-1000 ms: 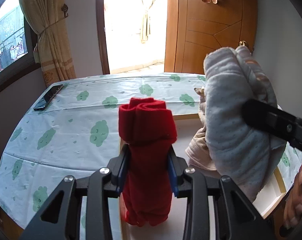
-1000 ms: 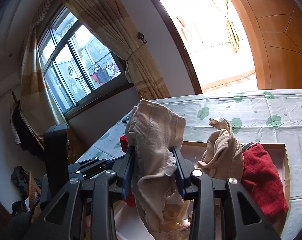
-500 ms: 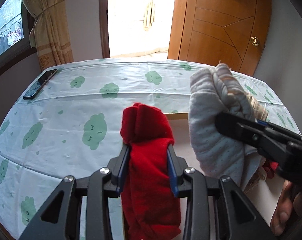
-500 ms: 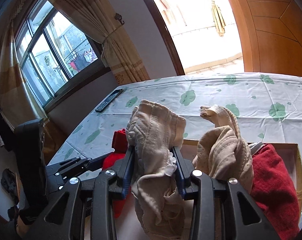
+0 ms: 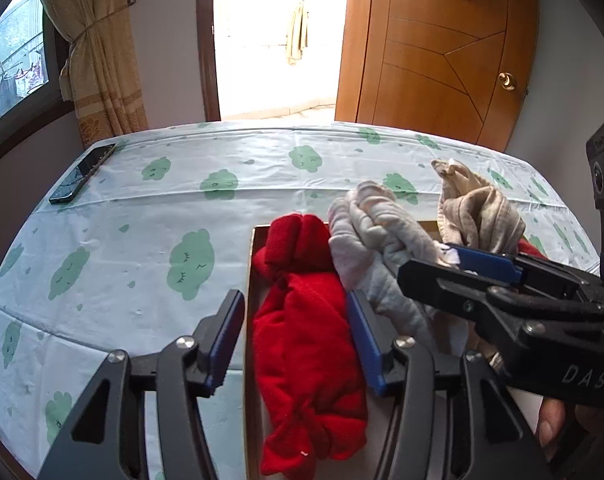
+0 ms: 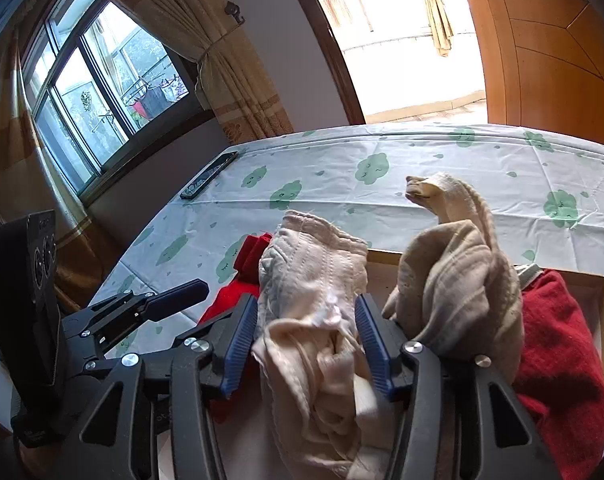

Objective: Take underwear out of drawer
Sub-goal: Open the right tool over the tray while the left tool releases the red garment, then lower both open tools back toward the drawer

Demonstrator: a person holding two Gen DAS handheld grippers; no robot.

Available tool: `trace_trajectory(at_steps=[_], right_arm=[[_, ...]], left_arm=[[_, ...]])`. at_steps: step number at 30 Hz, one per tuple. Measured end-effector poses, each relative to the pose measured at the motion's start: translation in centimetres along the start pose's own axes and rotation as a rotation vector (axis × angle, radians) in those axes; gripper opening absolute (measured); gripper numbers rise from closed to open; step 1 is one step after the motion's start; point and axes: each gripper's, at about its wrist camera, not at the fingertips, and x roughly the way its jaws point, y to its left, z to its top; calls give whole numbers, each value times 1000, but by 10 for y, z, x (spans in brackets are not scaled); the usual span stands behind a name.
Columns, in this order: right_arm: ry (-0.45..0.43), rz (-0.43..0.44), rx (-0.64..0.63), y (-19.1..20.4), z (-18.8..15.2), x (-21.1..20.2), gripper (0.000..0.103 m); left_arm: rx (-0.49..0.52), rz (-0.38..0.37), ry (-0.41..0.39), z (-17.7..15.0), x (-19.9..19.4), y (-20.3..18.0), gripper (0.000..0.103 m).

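Observation:
A rolled red underwear (image 5: 305, 320) lies along the left side of the wooden drawer (image 5: 250, 280), between the fingers of my left gripper (image 5: 294, 320). Its jaws are opening, and the left pad (image 5: 226, 332) stands clear of the cloth. My right gripper (image 6: 305, 312) is opening too, around a pale cream underwear (image 6: 313, 280) that slumps in the drawer (image 6: 381, 256) between its blue pads. From the left wrist view the right gripper (image 5: 461, 276) reaches in from the right over that pale bundle (image 5: 373, 232).
A beige garment (image 6: 453, 280) and a dark red one (image 6: 557, 340) fill the drawer's right part. The drawer rests on a cloud-print sheet (image 5: 142, 248). A phone (image 5: 82, 174) lies at the sheet's far left. Behind are a wooden door (image 5: 441, 60) and a curtained window (image 6: 114, 92).
Both grippers came down toward the drawer, then their jaws widened. The red roll and the cream bundle, squeezed and held up before, now sag loose between the pads.

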Motion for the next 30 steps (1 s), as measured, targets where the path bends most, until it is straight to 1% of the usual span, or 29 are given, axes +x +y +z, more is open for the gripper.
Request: trace_trajectory(at_steps=[1,6,10,15,17,20,25,30], right_arm=[[-4,-2,2,-1,-1,-3,60],[-28,6,5,-4,-7,-28,62],[-37,31,-3,-1,-20,-53,65],[-31,60,-76,13,-44,-86,66],[-34,74,-106,18,-56,-102,67],[-44,93,-148,24,-72,-124,71],[-76,127,-194,33,-101,-158,72],[-89,168,-216,35,-130,-176,73]], left_arm=[[-5,3,-7,-1,-4,1,56],[-26,4,-42,-13,-23,1,58],[-6,9,-71,-27,-43,-5,58],[43,12,-102,-48,-69,-16,58],[47,8,-118,-57,-80,-18,59],[35,-16,-134,-71,-93,-20,61],[17,-56,-153,-94,-112,-26,62],[15,-84,-151,-122,-123,-32,63]])
